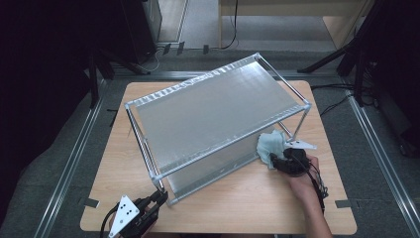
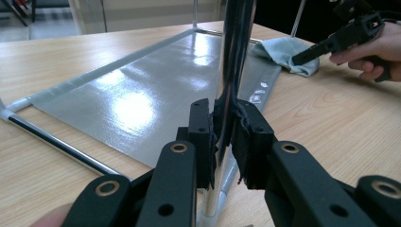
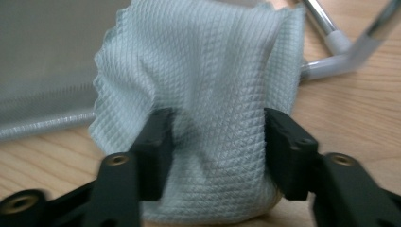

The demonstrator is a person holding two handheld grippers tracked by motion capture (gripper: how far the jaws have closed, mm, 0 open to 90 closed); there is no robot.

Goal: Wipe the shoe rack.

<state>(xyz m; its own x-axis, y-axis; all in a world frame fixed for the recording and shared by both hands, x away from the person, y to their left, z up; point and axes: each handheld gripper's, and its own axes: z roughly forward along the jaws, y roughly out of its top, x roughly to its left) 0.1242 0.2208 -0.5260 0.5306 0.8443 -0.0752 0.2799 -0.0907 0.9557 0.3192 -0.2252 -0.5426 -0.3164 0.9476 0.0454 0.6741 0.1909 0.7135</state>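
A chrome-tube rack (image 1: 218, 106) with grey sheet shelves stands slantwise on the wooden table (image 1: 247, 203). My left gripper (image 1: 161, 196) (image 2: 226, 127) is shut on the rack's near corner post (image 2: 236, 47), pads pressed against the tube just above the lower shelf (image 2: 142, 94). A pale blue-green cloth (image 1: 270, 144) (image 3: 208, 71) lies bunched on the table by the rack's right end. My right gripper (image 1: 278, 161) (image 3: 217, 137) points at it with its jaws parted wide, the cloth bulging loosely between them and resting on the wood. The left gripper view has the cloth (image 2: 283, 49) and right gripper (image 2: 302, 57) at its far right.
The rack's bottom rail and corner joint (image 3: 338, 61) lie just past the cloth. Bare table runs along the front edge between my two hands. Dark stands and cables (image 1: 346, 59) ring the table on the floor.
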